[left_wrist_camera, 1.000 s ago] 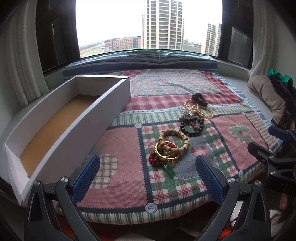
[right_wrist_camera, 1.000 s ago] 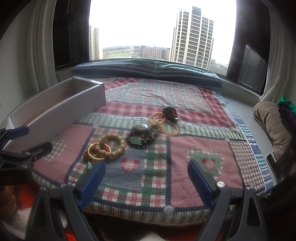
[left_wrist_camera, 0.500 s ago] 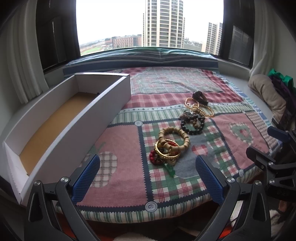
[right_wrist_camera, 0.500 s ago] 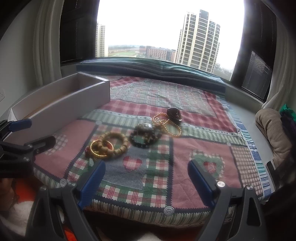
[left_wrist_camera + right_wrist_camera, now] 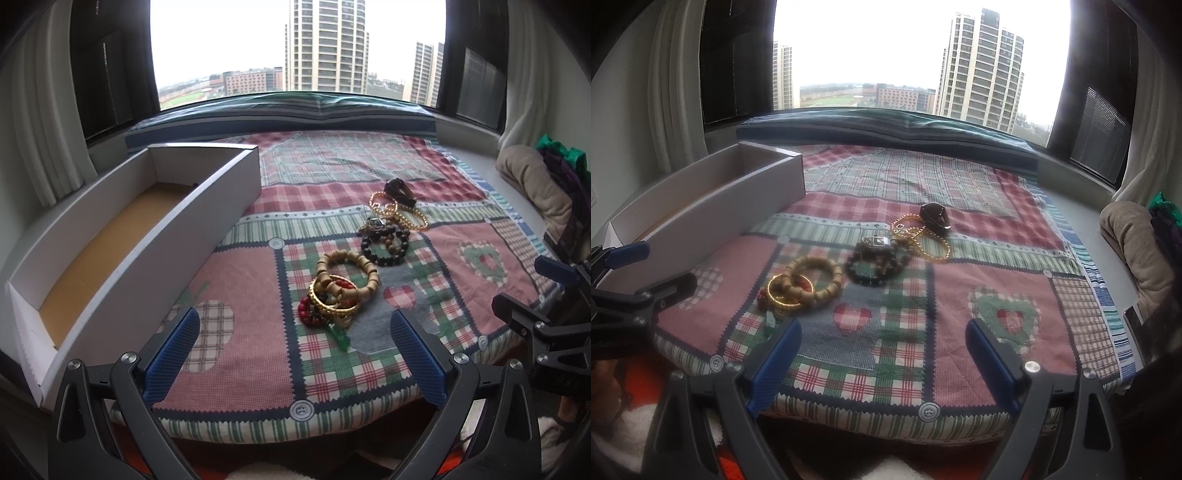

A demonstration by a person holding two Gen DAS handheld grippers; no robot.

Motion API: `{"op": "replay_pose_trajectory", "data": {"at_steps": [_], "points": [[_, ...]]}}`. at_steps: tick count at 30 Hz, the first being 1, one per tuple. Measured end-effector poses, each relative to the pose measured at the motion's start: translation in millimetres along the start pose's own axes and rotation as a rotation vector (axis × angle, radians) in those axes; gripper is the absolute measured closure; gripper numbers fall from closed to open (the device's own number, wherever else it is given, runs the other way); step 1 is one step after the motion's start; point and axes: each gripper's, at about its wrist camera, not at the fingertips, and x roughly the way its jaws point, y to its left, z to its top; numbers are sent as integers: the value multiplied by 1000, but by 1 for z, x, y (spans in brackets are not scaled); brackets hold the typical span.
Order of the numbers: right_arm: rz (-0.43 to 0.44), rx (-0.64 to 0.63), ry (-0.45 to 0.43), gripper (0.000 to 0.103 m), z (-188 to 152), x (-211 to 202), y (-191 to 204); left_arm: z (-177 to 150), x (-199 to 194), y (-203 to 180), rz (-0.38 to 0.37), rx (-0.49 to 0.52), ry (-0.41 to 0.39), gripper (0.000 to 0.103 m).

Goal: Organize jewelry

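Above the quilt's (image 5: 240,332) near edge, both grippers (image 5: 295,354) (image 5: 882,363) hover level, jaws apart

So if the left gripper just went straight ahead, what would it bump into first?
Probably the gold bangle on the near heap of bracelets, stacked with the wooden bead bracelet and red beads. The left gripper is open and empty, with only bare quilt before them. Depth is hard to judge.
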Motion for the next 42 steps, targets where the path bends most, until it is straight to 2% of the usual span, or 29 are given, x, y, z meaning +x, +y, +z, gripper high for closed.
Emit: {"op": "replay_pose_trajectory", "data": {"at_steps": [17,36,42], "points": [[45,-25,48,11,-3,5,6,-1,3,1,1,-1,6,0],[50,-9,38,11,-3,3,6,-1,3,1,3,-3,5,0],[79,1,24,11,-2,1,5,0,5,2,3,-3,10,0]]}}
